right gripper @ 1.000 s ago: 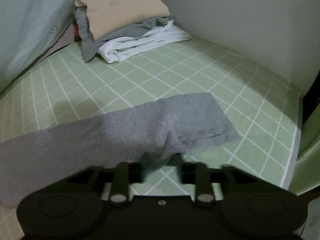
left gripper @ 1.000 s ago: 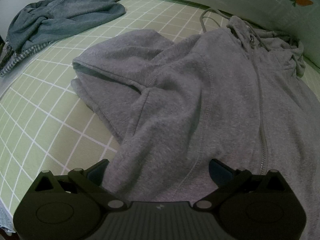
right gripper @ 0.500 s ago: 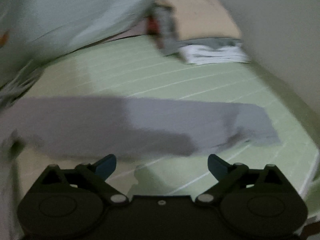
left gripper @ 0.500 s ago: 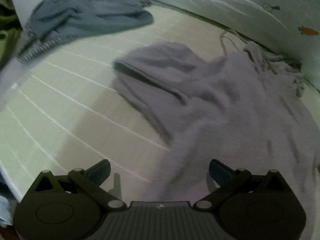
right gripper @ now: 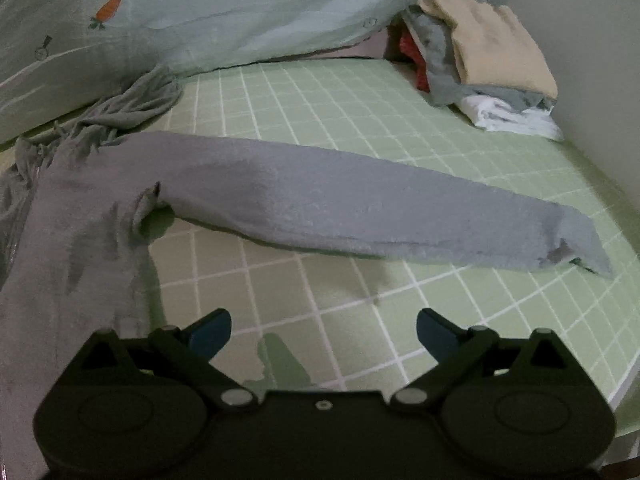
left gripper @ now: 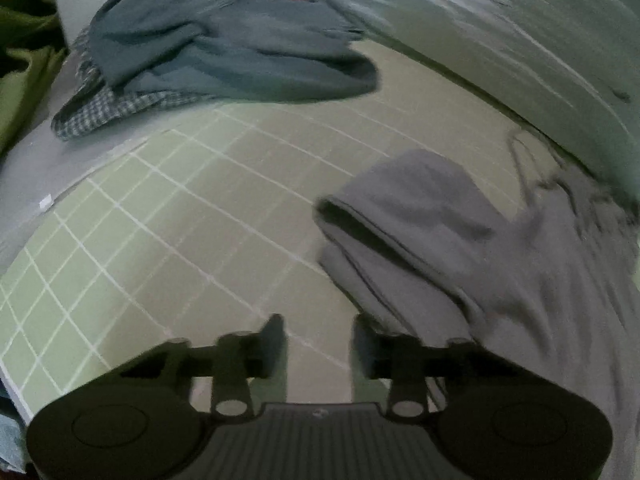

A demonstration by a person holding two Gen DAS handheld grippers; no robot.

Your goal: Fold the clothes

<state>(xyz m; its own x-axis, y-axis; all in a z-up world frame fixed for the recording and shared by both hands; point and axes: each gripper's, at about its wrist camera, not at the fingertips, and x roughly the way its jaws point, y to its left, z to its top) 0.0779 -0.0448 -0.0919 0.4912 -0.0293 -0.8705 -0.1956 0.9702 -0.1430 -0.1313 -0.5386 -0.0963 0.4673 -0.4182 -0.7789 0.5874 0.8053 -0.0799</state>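
A grey zip hoodie lies on the green checked bed sheet. In the left wrist view its folded-in sleeve and body (left gripper: 460,240) fill the right side. My left gripper (left gripper: 318,344) is empty, its jaws partly closed with a gap between them, over bare sheet just left of the hoodie's edge. In the right wrist view the hoodie's other sleeve (right gripper: 360,208) lies stretched out flat to the right, with the body (right gripper: 72,240) at the left. My right gripper (right gripper: 324,328) is open and empty, a little above the sheet in front of the sleeve.
A heap of blue-grey and checked clothes (left gripper: 208,56) lies at the far left of the bed. A stack of folded clothes (right gripper: 488,64) sits in the far right corner by the wall. A pale quilt with carrot prints (right gripper: 200,12) runs along the back.
My right gripper let go of the sleeve, opened and drew back. My left gripper swung left off the hoodie and its jaws narrowed. The view is blurred by motion.
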